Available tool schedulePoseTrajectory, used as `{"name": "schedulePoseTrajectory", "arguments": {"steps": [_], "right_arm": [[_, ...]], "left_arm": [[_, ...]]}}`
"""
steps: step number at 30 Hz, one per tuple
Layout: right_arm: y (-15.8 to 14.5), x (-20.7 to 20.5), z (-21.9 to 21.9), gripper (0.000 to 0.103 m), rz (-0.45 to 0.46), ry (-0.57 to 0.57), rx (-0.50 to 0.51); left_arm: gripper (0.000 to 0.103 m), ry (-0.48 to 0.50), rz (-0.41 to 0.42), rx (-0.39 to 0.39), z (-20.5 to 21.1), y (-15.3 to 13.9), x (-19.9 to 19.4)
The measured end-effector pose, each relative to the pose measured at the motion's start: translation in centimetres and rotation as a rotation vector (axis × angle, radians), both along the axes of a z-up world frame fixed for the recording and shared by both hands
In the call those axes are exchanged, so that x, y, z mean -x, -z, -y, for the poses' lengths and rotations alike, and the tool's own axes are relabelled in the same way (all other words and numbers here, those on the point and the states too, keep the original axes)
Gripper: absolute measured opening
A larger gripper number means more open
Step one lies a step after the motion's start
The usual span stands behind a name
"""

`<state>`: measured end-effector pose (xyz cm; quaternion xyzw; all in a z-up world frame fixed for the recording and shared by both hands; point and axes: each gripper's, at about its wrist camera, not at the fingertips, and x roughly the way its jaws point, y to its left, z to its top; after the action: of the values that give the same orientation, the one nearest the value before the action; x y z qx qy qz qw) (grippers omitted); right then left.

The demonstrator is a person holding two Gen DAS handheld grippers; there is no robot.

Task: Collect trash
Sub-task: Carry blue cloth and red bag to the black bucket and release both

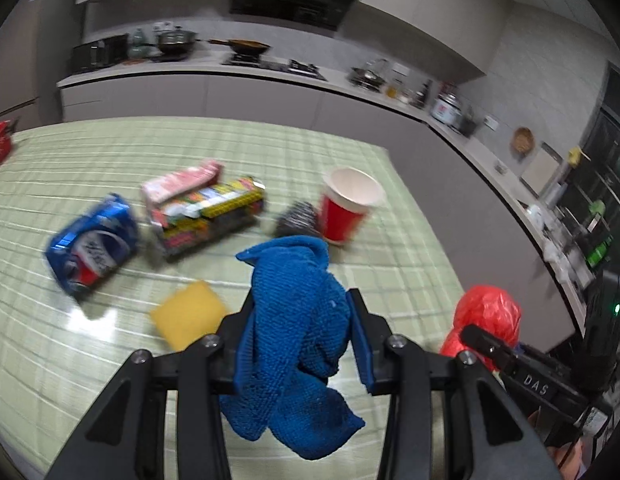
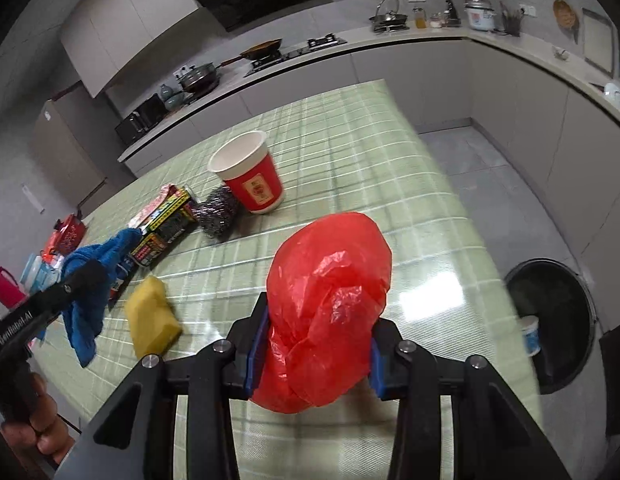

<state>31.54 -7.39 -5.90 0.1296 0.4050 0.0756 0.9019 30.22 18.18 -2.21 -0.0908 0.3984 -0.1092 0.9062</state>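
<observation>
My left gripper point(image 1: 301, 312) is shut on a blue cloth point(image 1: 297, 344) and holds it above the green checked table point(image 1: 109, 152); the cloth also shows in the right wrist view point(image 2: 89, 280). My right gripper point(image 2: 318, 320) is shut on a crumpled red plastic bag point(image 2: 330, 304), held above the table's near right part; the bag also shows in the left wrist view point(image 1: 486, 316). On the table lie a yellow sponge point(image 1: 187, 318), a blue snack bag point(image 1: 93, 244), a stack of colourful packets point(image 1: 205, 208), a steel scourer point(image 1: 297, 220) and a red paper cup point(image 1: 346, 208).
A black trash bin point(image 2: 558, 320) with a small white cup inside stands on the floor right of the table. Red and pink items point(image 2: 65, 236) sit at the table's far left. A kitchen counter point(image 1: 229, 72) with pots runs behind and to the right.
</observation>
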Motion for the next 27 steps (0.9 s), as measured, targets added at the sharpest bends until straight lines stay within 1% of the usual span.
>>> {"name": "schedulePoseTrajectory", "arguments": {"steps": [3,7,11,14,18,19,20,22,24,27], "right_arm": [[-0.3,0.9,1.7,0.043,-0.005,0.033,0.021],[-0.5,1.9,4.4,0.043,-0.005,0.064,0.035],[-0.5,2.9,7.8,0.043,0.0,0.08,0.036],[-0.3,3.6,11.4,0.043,0.006,0.085,0.035],[0.5,3.9,17.8,0.043,-0.004,0.081,0.028],[0.7,3.9,19.4,0.043,-0.009,0.079,0.029],[1.0,3.8,21.6,0.043,-0.018,0.077,0.028],[1.5,3.7,25.7,0.043,-0.035,0.071,0.029],[2.1,3.5,28.9,0.043,-0.049,0.058,0.032],[3.3,3.0,32.3,0.043,-0.061,0.027,0.049]], "left_arm": [[0.043,0.053,-0.017,0.017,2.8,0.6,0.2],[0.043,0.1,-0.016,0.017,6.8,0.6,1.0],[0.043,0.131,-0.014,0.007,10.8,0.8,1.8],[0.043,0.152,-0.014,0.0,14.8,1.1,2.4],[0.043,0.156,-0.024,0.0,21.2,1.6,3.1],[0.043,0.154,-0.029,0.002,23.4,1.8,3.3],[0.043,0.153,-0.034,0.006,24.5,1.9,3.3],[0.043,0.154,-0.05,0.012,28.1,2.6,3.6],[0.043,0.149,-0.061,0.016,31.3,3.5,3.7],[0.043,0.137,-0.075,0.017,34.1,4.9,3.6]]}}
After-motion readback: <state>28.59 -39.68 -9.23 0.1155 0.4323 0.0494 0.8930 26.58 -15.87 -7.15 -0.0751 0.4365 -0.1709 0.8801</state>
